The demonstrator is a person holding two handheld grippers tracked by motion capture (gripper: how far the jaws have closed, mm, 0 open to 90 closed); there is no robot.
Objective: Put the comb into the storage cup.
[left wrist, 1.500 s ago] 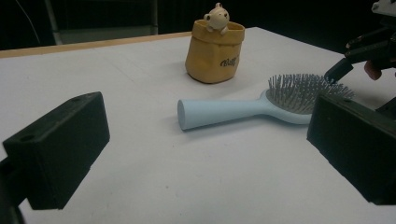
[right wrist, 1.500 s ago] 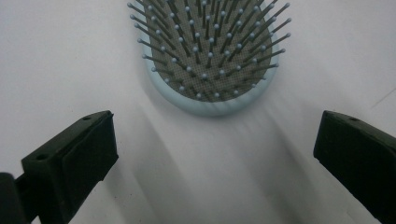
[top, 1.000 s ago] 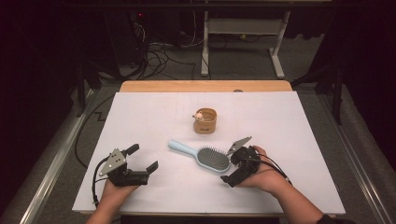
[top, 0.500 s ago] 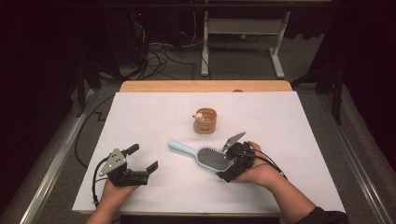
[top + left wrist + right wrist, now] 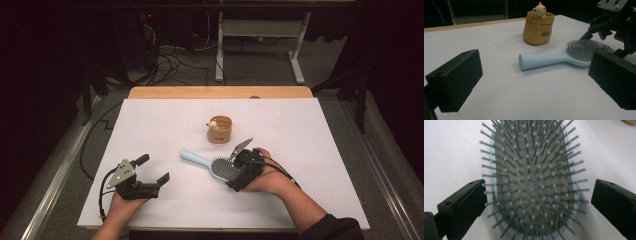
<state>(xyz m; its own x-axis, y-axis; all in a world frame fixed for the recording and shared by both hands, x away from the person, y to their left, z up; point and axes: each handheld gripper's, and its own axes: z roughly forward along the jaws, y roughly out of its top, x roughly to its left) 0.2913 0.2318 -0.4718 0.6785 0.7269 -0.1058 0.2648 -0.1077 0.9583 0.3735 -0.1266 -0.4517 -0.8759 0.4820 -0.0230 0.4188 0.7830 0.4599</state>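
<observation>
The white table (image 5: 310, 150) takes up the middle of the high view, its wooden far edge showing along the top, and everything I am working with lies on it. The biggest thing on it is the hairbrush (image 5: 212, 164), just below the centre of that view, lying flat with its bristles up, its pale blue handle pointing to the upper left and its oval head toward the lower right. Above it, near the centre, stands a small tan pouch (image 5: 220, 130) with a little bear figure peeking over its rim, well apart from the brush. My right gripper (image 5: 239, 166) is at the brush head: in the right gripper view the bristle pad sits between my two black jaws, which stand wide open on either side of it, with a gap at the right jaw and the bristle tips just reaching the left one, so I have hold of nothing yet. My left gripper (image 5: 151, 171) rests in the lower left of the high view, jaws also spread wide and empty, facing the handle end from a distance. I judge the job barely begun: the approach is made, but closing on the brush, lifting it and carrying it anywhere are all still to do.
</observation>
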